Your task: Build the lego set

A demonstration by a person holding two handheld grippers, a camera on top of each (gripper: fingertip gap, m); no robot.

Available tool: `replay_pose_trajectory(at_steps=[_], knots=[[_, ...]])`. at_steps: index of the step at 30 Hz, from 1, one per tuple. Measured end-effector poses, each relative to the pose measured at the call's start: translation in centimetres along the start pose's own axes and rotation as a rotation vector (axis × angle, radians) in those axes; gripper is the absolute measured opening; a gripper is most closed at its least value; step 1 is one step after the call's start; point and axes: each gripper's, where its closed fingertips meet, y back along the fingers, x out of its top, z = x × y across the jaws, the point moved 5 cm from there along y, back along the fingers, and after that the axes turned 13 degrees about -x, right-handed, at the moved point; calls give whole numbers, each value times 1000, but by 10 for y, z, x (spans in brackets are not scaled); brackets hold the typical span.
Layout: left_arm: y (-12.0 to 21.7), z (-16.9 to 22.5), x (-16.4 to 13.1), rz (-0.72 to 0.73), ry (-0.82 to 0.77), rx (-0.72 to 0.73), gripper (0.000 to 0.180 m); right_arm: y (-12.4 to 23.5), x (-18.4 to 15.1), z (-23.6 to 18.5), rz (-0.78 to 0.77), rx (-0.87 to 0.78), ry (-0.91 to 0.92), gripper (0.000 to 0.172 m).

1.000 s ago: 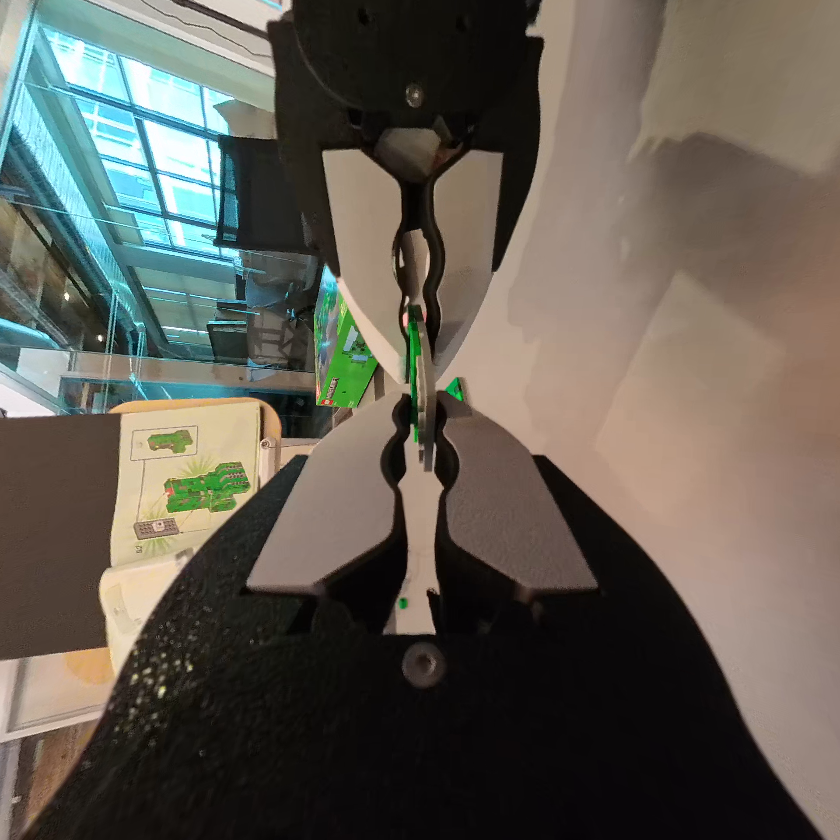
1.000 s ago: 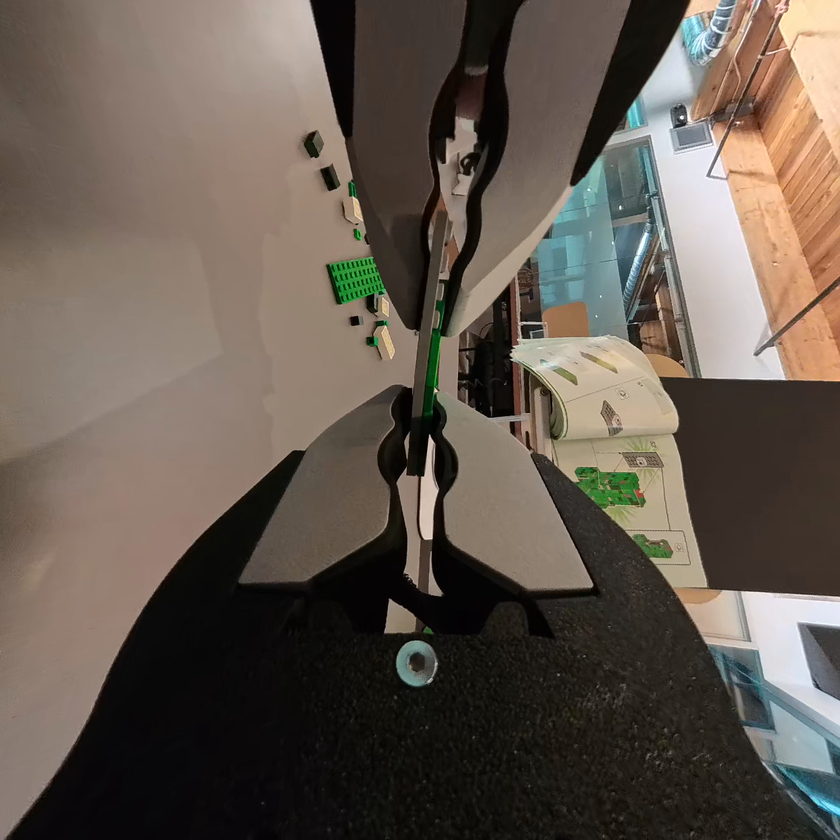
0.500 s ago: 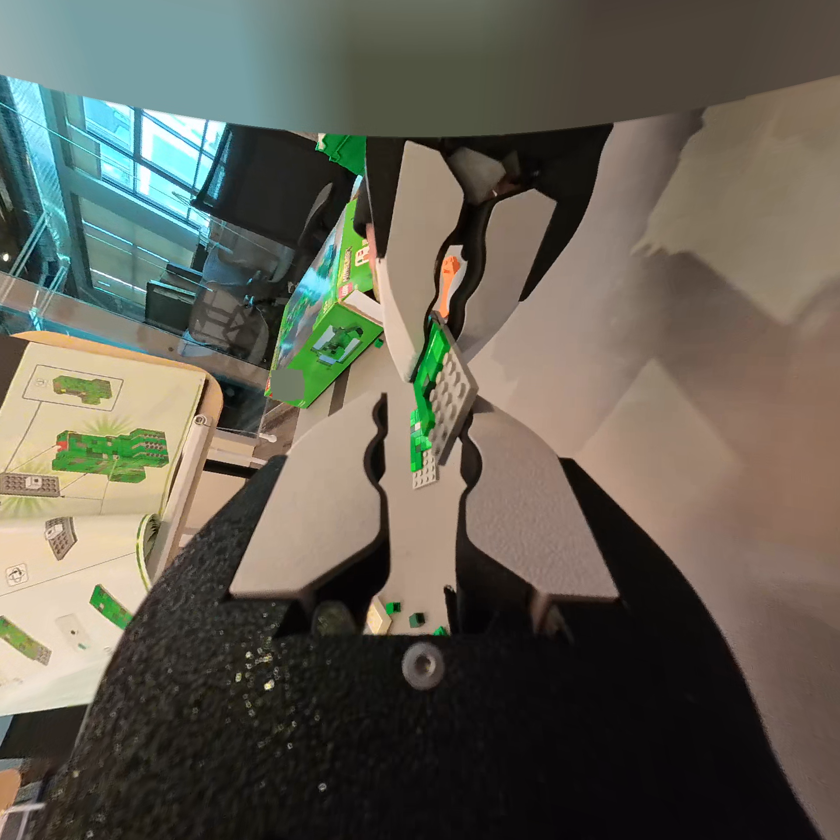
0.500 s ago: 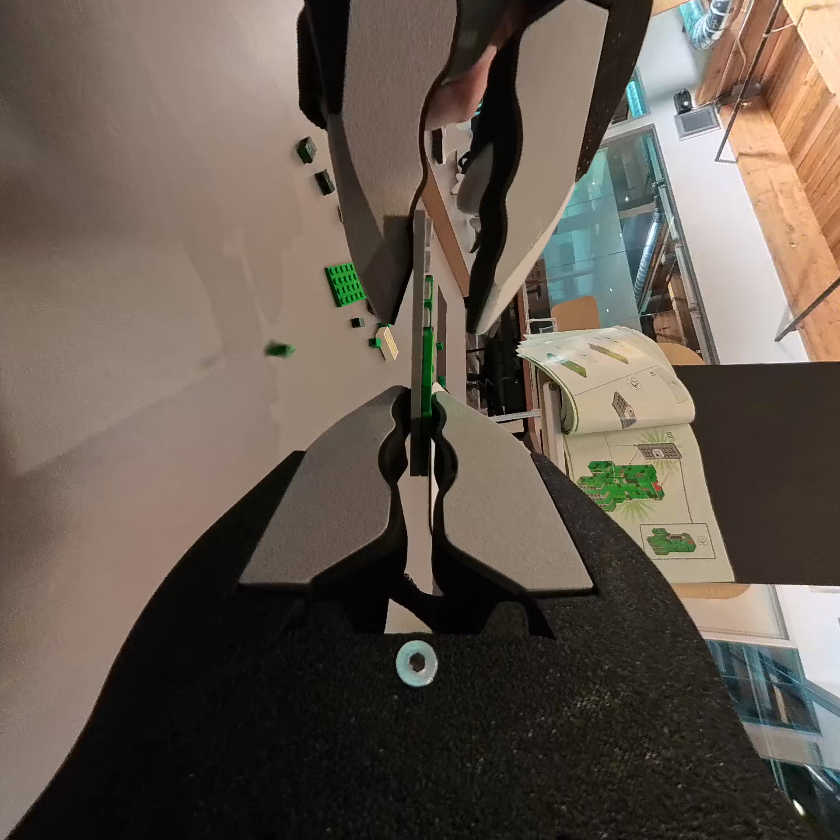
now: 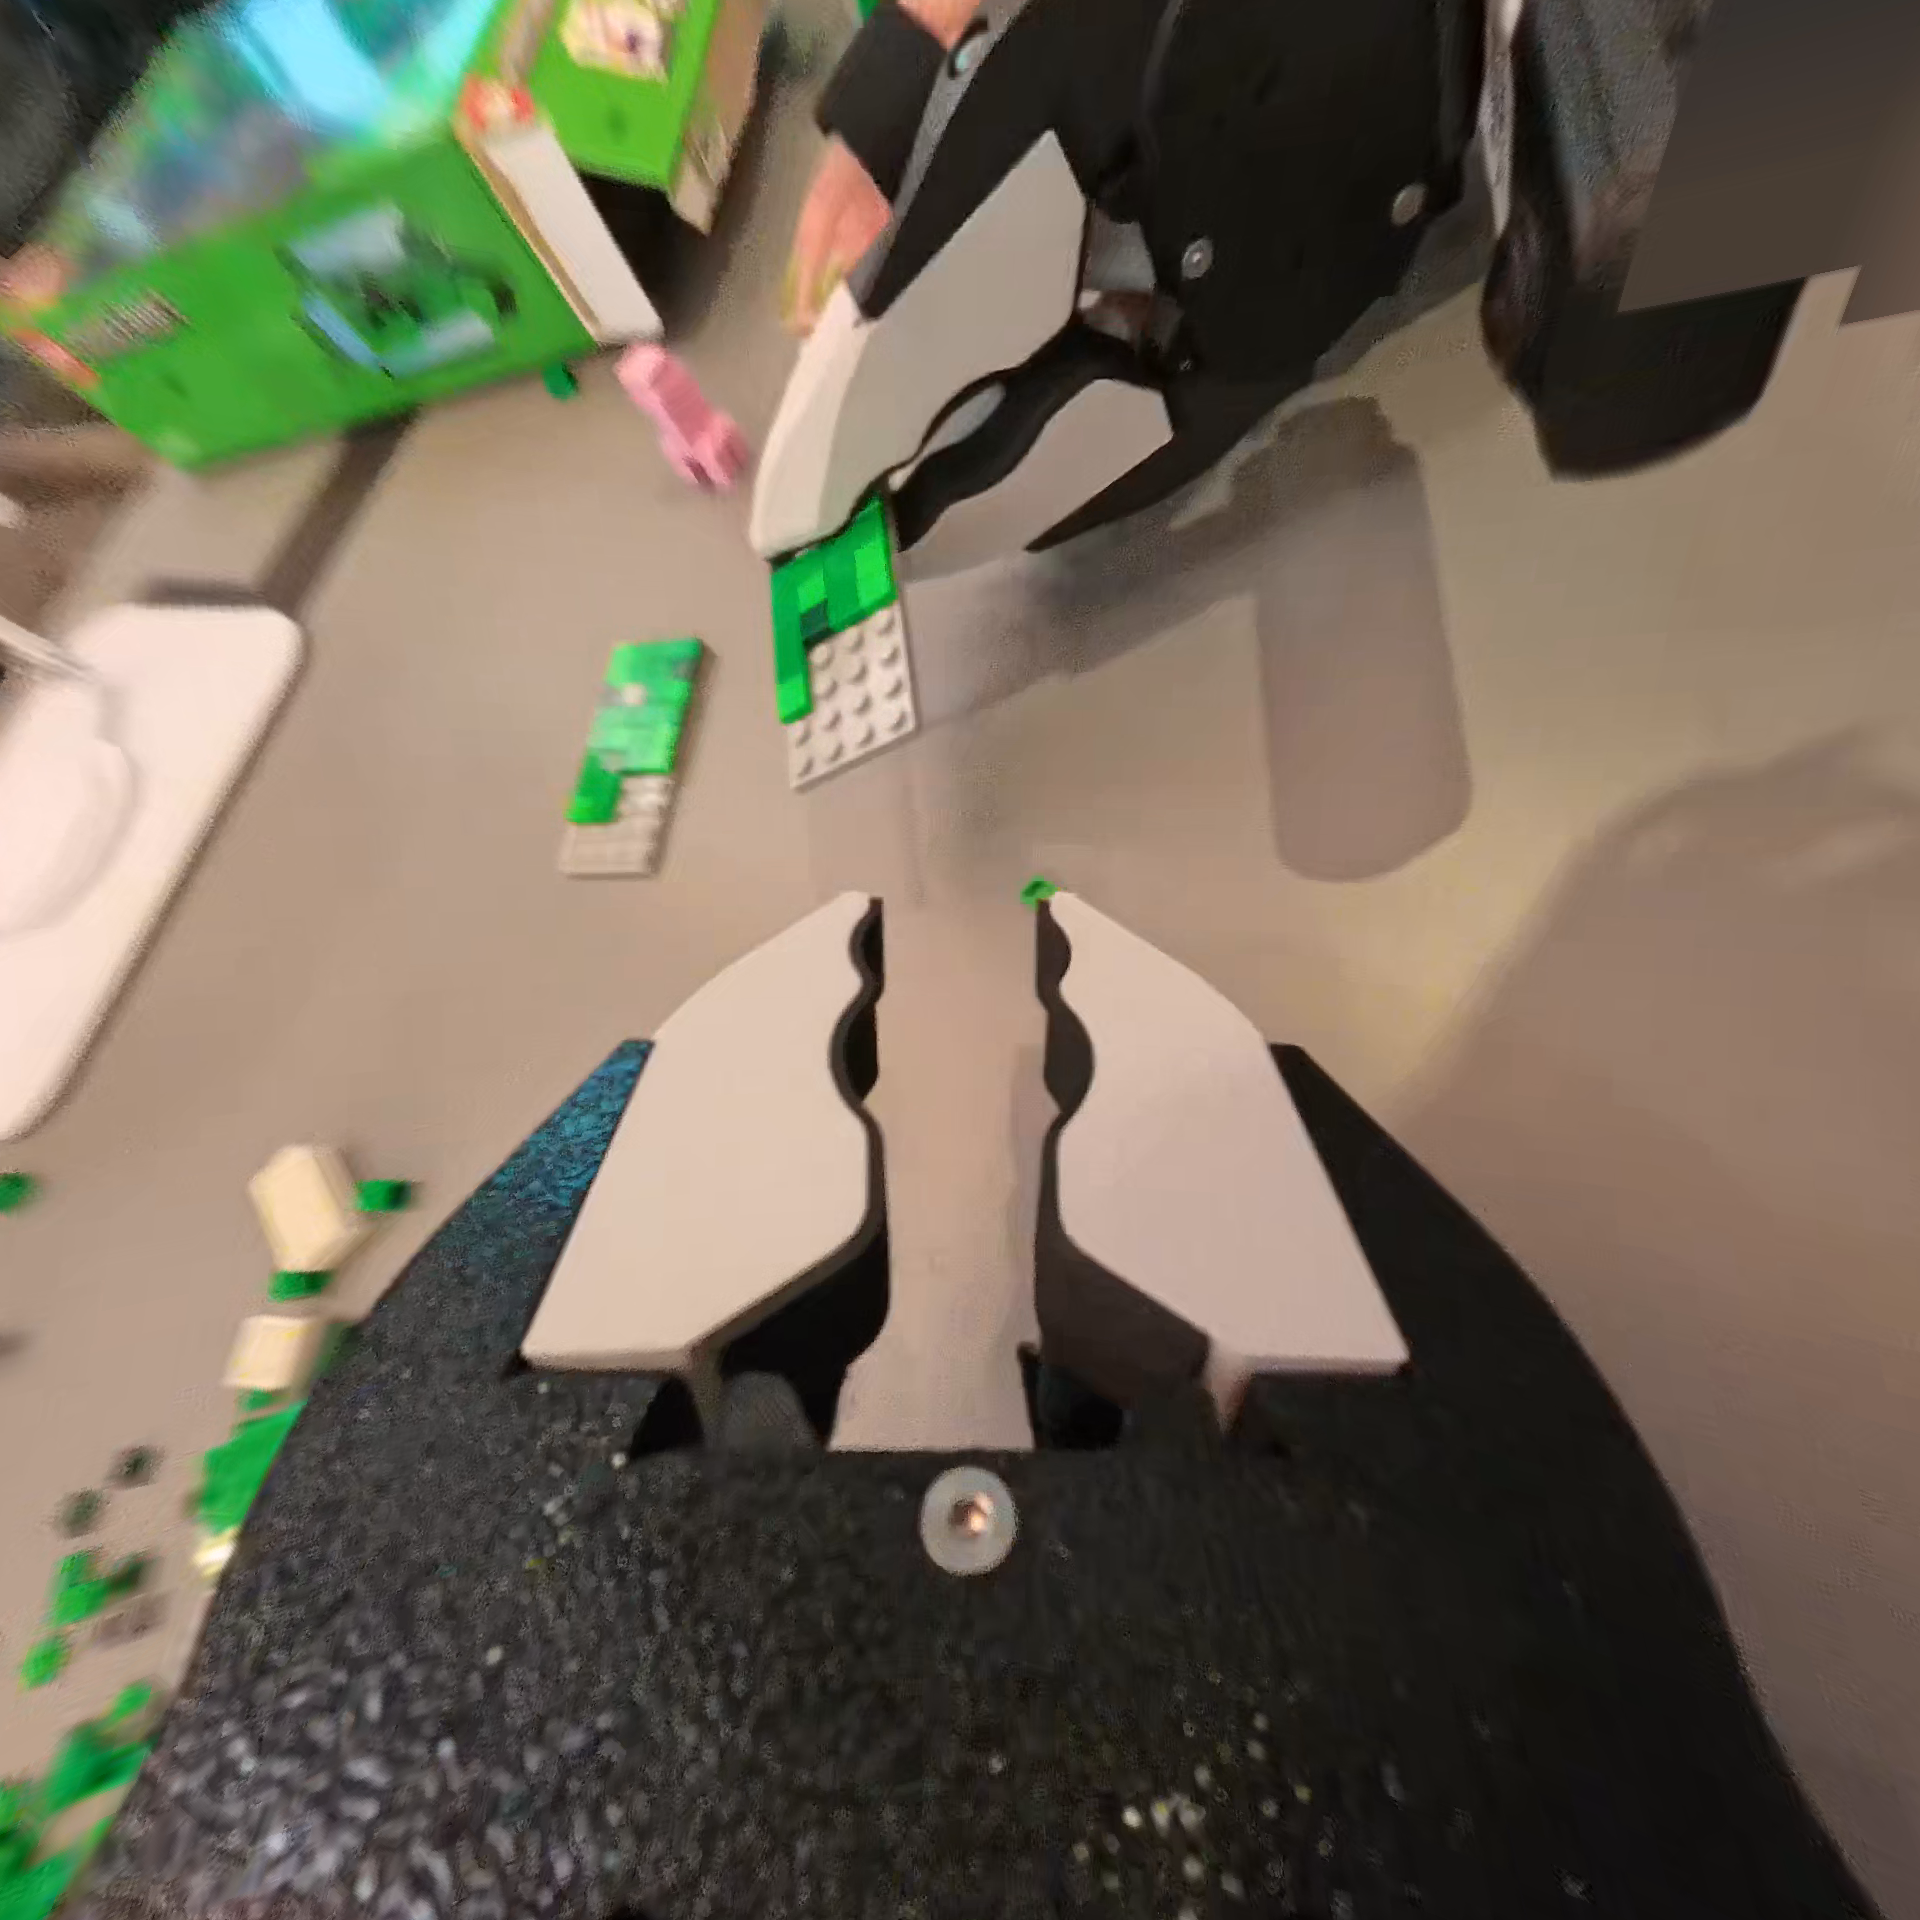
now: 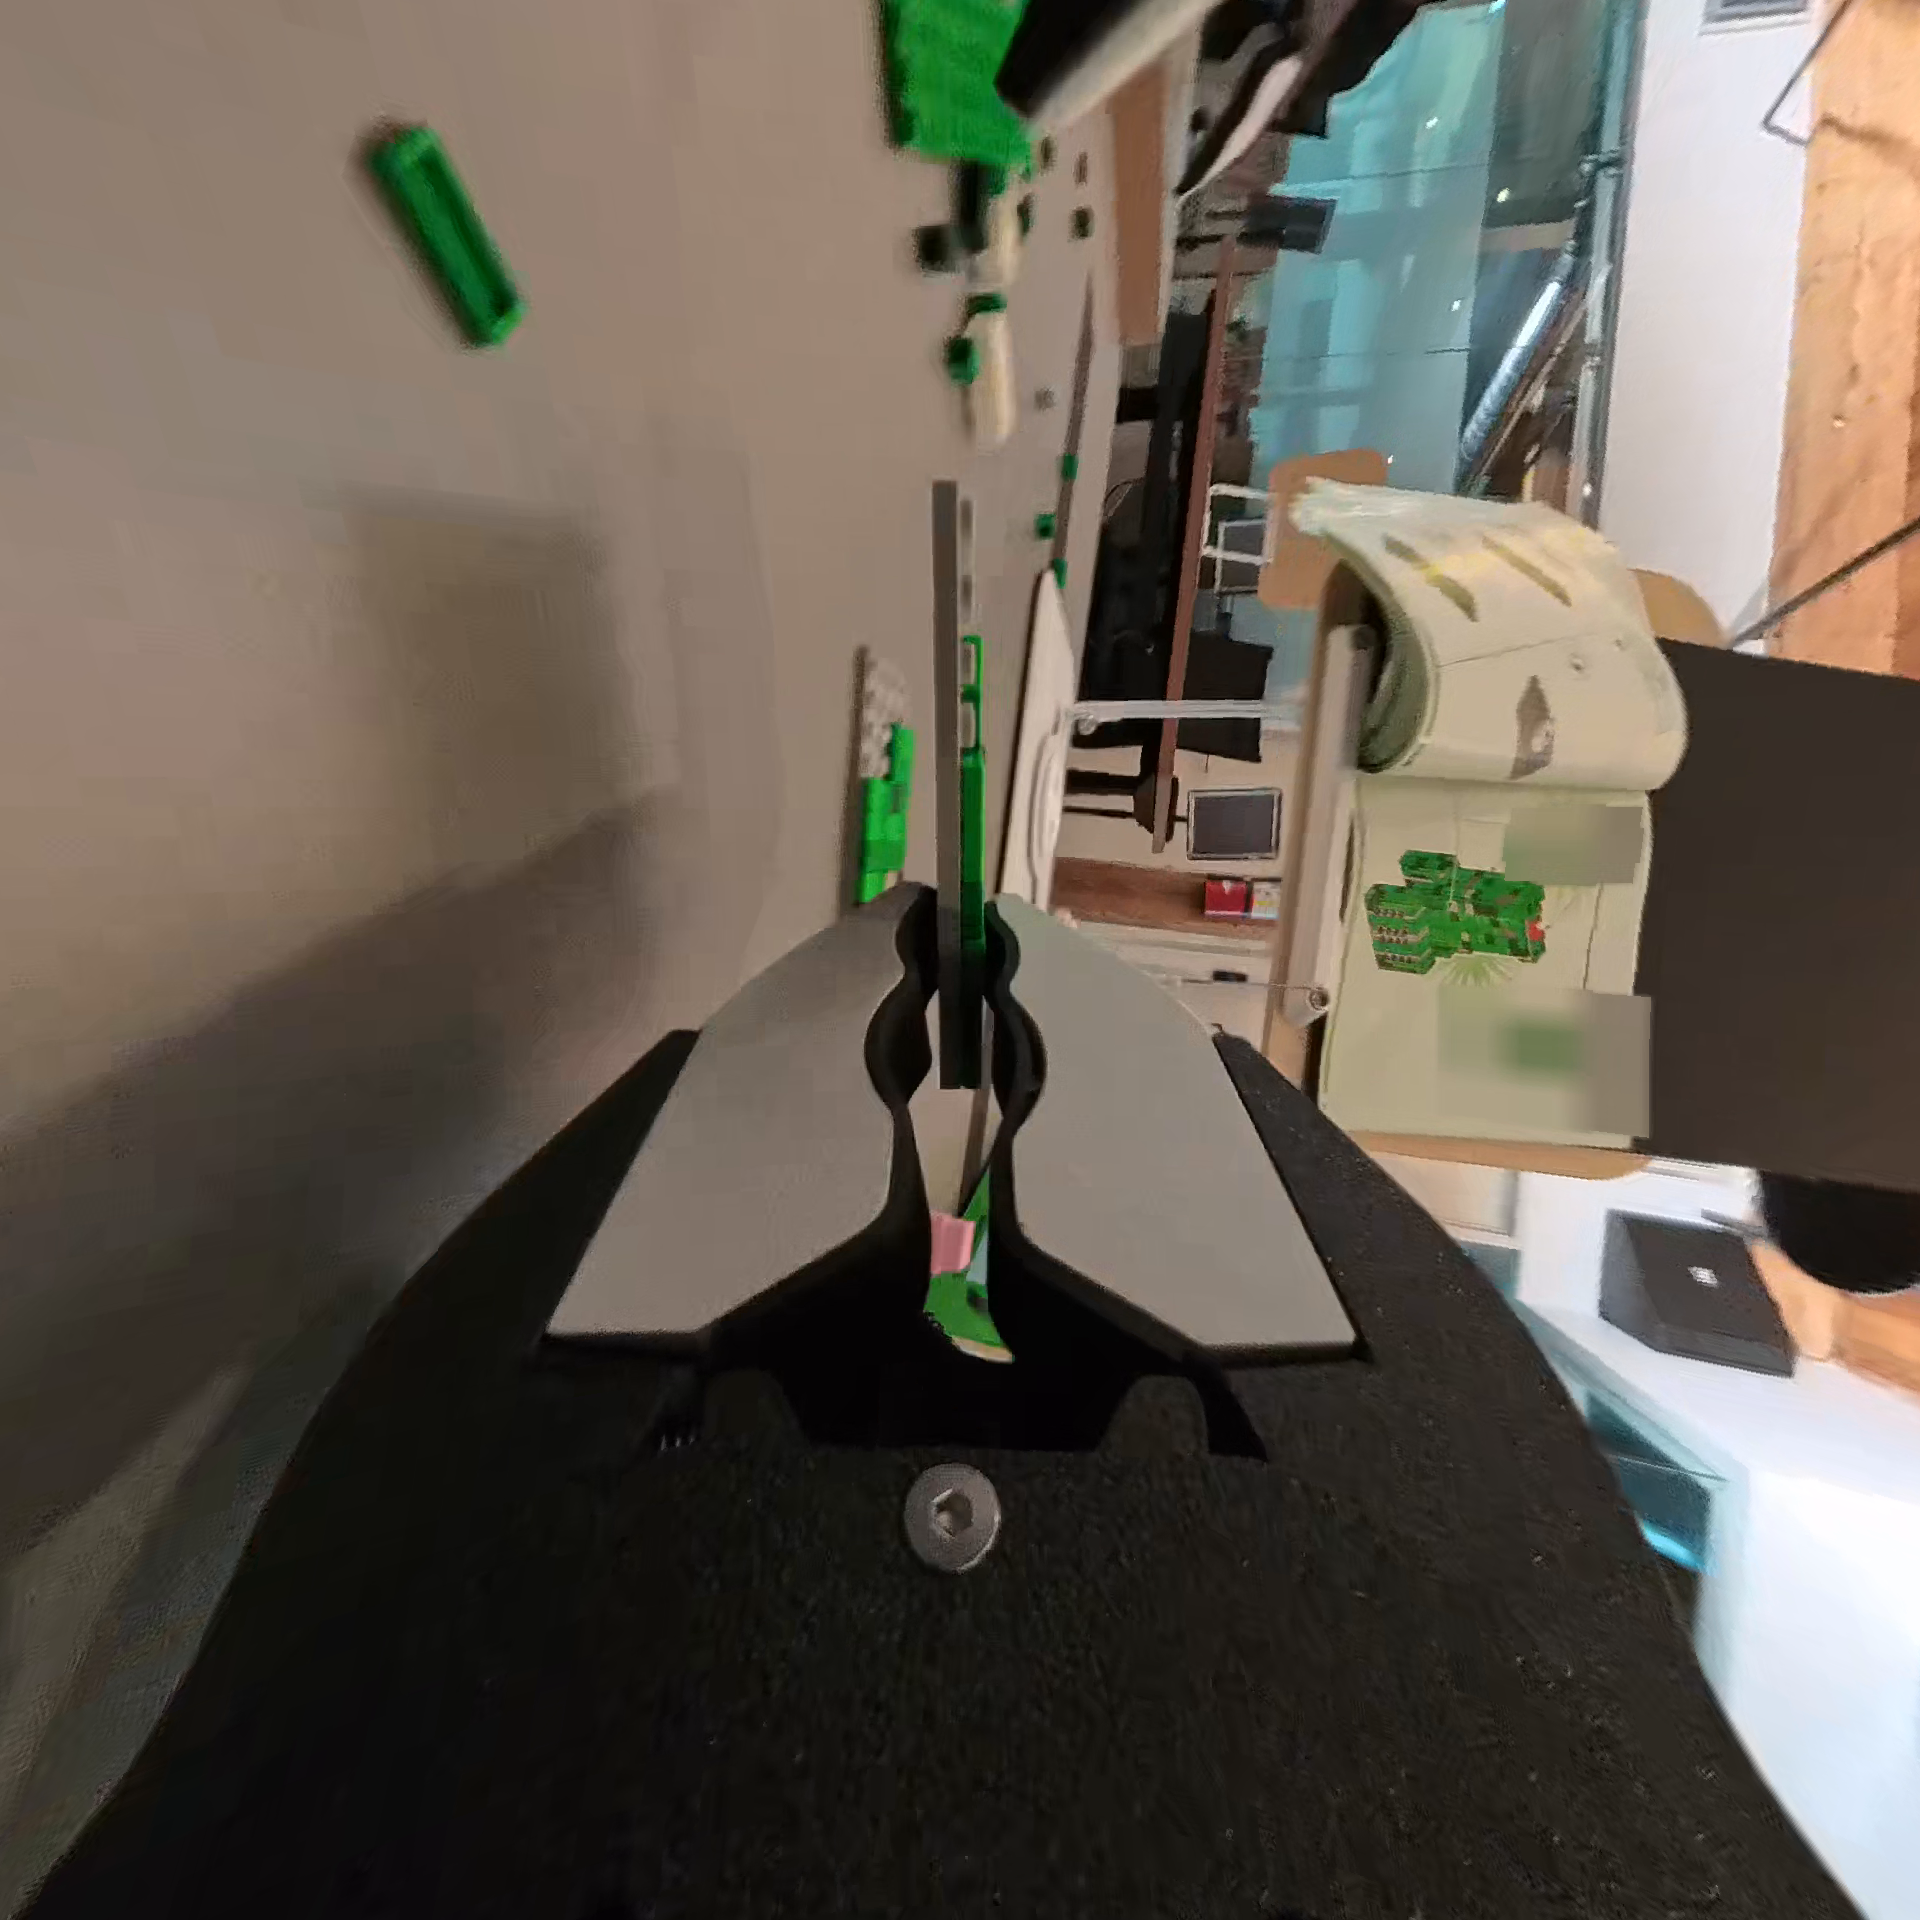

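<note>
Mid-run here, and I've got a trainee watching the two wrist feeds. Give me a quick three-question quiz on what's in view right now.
1. True or false: the left gripper holds a brick between its fingers.
2. What does the right gripper clamp? A) pink figure B) grey plate with green tiles C) booklet
3. Fill in: on the table, left of the held plate, lies a second grey-and-green ____.

Key: 1 false, its fingers stand apart on nothing; 2 B; 3 plate.

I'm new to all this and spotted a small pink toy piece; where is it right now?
In the left wrist view the pink piece lies on the grey table, upper left, between the green box and the right gripper.
</note>
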Motion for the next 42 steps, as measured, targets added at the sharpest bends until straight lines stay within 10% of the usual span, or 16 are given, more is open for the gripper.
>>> replay_pose_trajectory(at_steps=[13, 32, 42], knots=[[-34, 0, -17, -60, 448, -75, 43, -2, -6, -15, -45, -35, 105, 6], [-51, 2, -11, -316, 463, -39, 7, -2, -11, -25, -110, 129, 224, 19], [-39, 6, -12, -157, 409, -74, 7, 44, -9, -5, -64, 505, 57, 44]])
